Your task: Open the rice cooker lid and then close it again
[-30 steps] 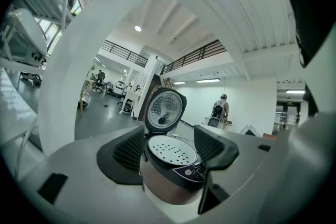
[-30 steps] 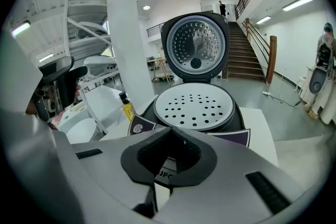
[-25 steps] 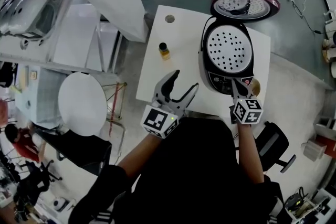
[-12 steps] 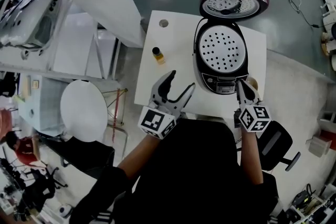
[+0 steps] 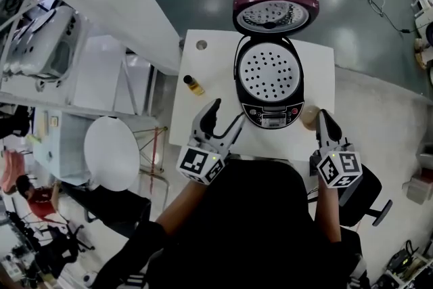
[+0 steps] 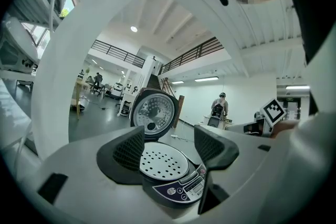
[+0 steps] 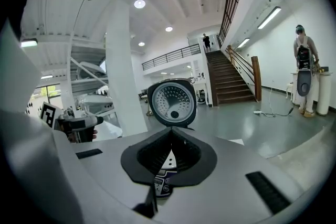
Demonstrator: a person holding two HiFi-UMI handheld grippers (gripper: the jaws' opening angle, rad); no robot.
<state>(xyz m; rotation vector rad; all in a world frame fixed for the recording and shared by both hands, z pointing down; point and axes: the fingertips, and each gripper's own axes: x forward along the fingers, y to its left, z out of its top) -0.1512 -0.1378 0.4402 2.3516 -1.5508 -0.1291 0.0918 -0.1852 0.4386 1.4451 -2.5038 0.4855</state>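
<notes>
Cooker (image 5: pixel 270 81) at table's (image 5: pixel 203 108) far edge, lid (image 5: pixel 275 11) raised.

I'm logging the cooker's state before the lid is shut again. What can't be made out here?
- Pot contents: the perforated plate covers the opening of the rice cooker in the head and left gripper views.
- Control panel print: too small in the head view; the shut jaws of the right gripper cover most of it in that gripper's view.
- Tan round thing: partly behind the right gripper in the head view.
</notes>
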